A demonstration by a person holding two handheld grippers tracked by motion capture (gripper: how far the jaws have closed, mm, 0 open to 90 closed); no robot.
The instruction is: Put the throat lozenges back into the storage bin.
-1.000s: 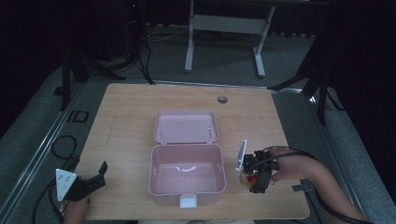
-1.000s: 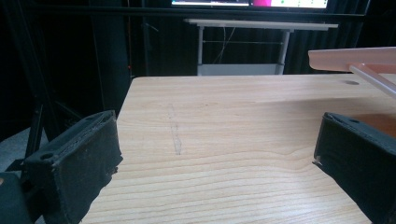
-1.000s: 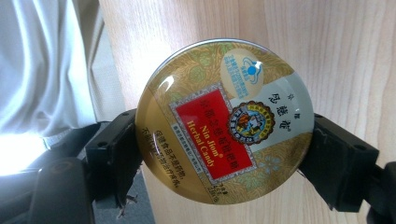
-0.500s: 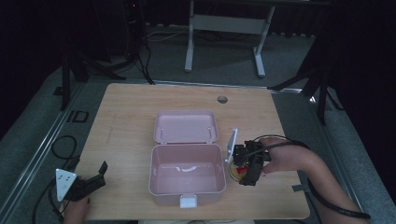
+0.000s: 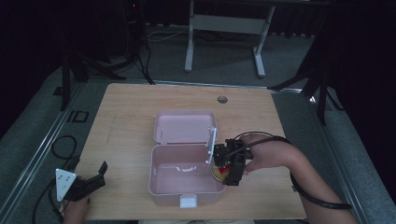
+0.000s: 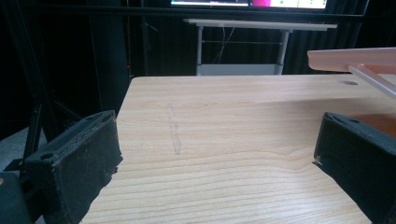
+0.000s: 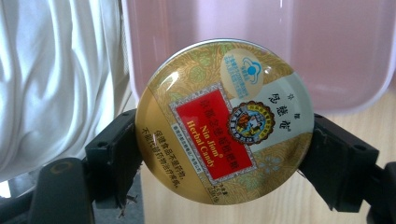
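Pink box: open, looks empty.
Right gripper: clamped on candy tin at box rim; drop-in left.
Left gripper: jaws apart, idle.

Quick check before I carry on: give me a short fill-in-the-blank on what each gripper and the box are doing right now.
1. The right gripper is shut on a round candy ____.
2. The pink box on the table has its lid ____.
3. The left gripper has its jaws ____, with nothing between them.

Missing words: tin; open; open
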